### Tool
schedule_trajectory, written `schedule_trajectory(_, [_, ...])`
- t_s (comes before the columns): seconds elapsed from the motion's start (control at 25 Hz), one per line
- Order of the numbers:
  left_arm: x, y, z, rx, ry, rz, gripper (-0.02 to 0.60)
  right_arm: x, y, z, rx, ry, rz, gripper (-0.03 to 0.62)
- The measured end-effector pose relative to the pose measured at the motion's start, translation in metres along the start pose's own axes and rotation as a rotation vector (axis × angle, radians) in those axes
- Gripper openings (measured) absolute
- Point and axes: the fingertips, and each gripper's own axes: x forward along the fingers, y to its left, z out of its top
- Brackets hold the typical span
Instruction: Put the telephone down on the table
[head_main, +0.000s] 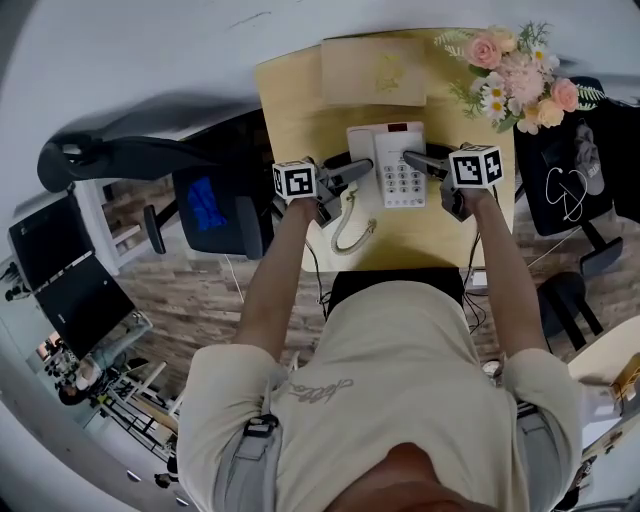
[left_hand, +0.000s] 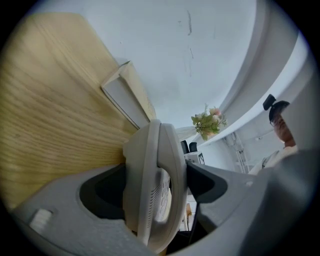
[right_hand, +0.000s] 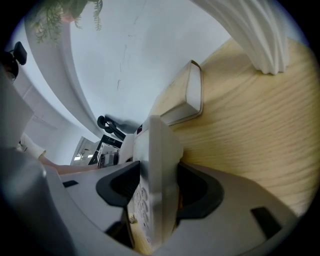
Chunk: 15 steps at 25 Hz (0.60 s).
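Note:
A white desk telephone (head_main: 388, 162) with a grey keypad is over the middle of the wooden table (head_main: 290, 100), and its coiled cord (head_main: 352, 228) trails toward the near edge. My left gripper (head_main: 360, 172) is shut on the handset side (left_hand: 157, 185) at the phone's left. On the right edge, my right gripper (head_main: 413, 159) is shut on the base, with the keypad edge (right_hand: 152, 190) between its jaws. I cannot tell whether the phone rests on the tabletop or hangs just above it.
A flat beige box (head_main: 373, 70) lies at the table's far edge behind the phone. A bunch of pink and white flowers (head_main: 515, 72) stands at the far right corner. Black chairs sit left (head_main: 215, 205) and right (head_main: 575, 185) of the table.

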Motion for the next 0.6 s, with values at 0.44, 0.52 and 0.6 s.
schedule_trajectory(0.44, [0.001, 0.000, 0.005, -0.024, -0.021, 0.019, 0.380, -0.003, -0.006, 0.004, 0.020, -0.051, -0.091, 0.224])
schedule_trajectory(0.52, [-0.001, 0.000, 0.005, -0.016, -0.031, 0.041, 0.380, -0.011, -0.008, 0.004, 0.023, -0.072, -0.149, 0.222])
schedule_trajectory(0.6, [-0.008, -0.002, 0.005, -0.005, -0.056, 0.064, 0.380, -0.023, -0.009, 0.004, 0.028, -0.110, -0.214, 0.222])
